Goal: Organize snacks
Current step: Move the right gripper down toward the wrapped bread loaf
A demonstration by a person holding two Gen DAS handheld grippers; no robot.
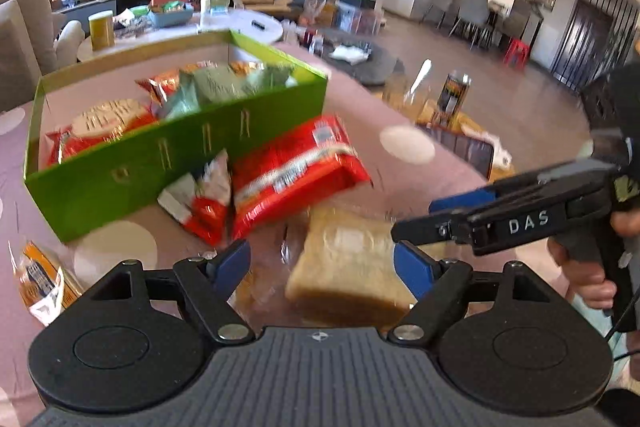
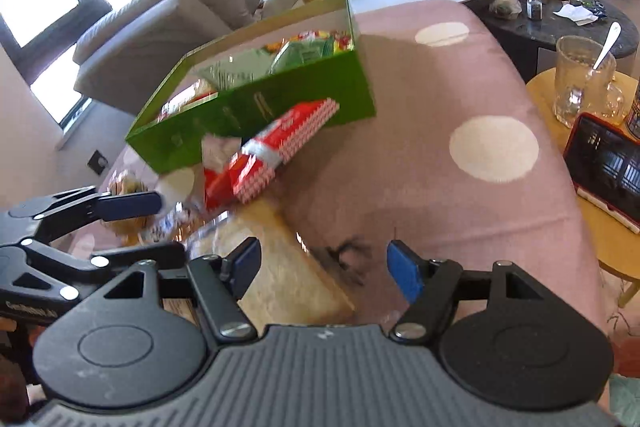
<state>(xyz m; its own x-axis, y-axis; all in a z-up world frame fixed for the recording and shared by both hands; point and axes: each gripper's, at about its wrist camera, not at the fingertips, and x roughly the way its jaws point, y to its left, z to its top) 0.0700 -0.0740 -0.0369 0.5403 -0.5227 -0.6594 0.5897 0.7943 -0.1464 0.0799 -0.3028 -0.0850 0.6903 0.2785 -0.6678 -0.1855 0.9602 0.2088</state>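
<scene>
Hovering with its blue-padded jaws spread and nothing between them, the left gripper points steeply down at a bagged loaf of sliced bread lying on the pink dotted tablecloth, the loaf just under and slightly toward 3 o'clock of its gap. In the left wrist view the right gripper enters from 3 o'clock, a hand on its pistol grip, its jaws likewise apart and unloaded, tips above the loaf's far corner; its own camera shows the bread at 9 o'clock of its gap, with one pad beside the crust and not clearly pressing it. Both tools tilt forward and down. The step in hand looks like the approach to pick up the bread. Beyond it, at 11 o'clock, a red biscuit pack and a small red-and-white packet lean against the green box, which already holds several snack bags. Another wrapped snack lies at 9 o'clock. Next, I judge, one gripper must centre over the loaf, close gently so the soft bread is not crushed, then lift it over the box wall.
</scene>
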